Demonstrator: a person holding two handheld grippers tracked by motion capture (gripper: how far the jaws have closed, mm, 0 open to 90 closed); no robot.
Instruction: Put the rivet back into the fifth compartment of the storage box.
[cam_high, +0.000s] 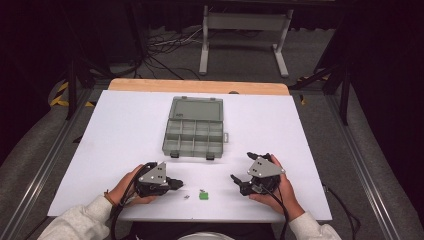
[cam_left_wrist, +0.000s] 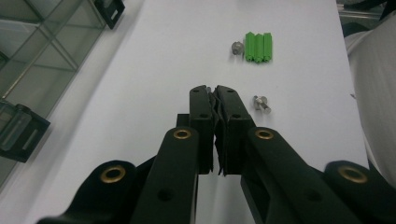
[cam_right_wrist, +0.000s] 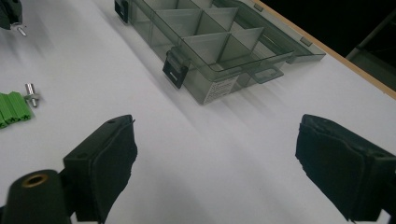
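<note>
Plastic of a bright green makes up the small ribbed plug bundle (cam_left_wrist: 258, 46), which lies in the upper right of the left gripper view, with a small silver screw (cam_left_wrist: 237, 47) touching its left side and a second silver screw (cam_left_wrist: 261, 103) lower down, just beside the jaw tips. In the high view the green bundle (cam_high: 203, 196) sits low in the frame, between the two grippers and near the white table's (cam_high: 125, 130) near edge. The left gripper (cam_left_wrist: 213, 89) has its jaws pressed together with nothing between them. The right gripper (cam_right_wrist: 215, 140) stands wide open and empty over bare table. An open grey compartment box (cam_high: 194, 130) occupies the middle of the frame, well apart from the bundle, leaving free white surface on both sides.
</note>
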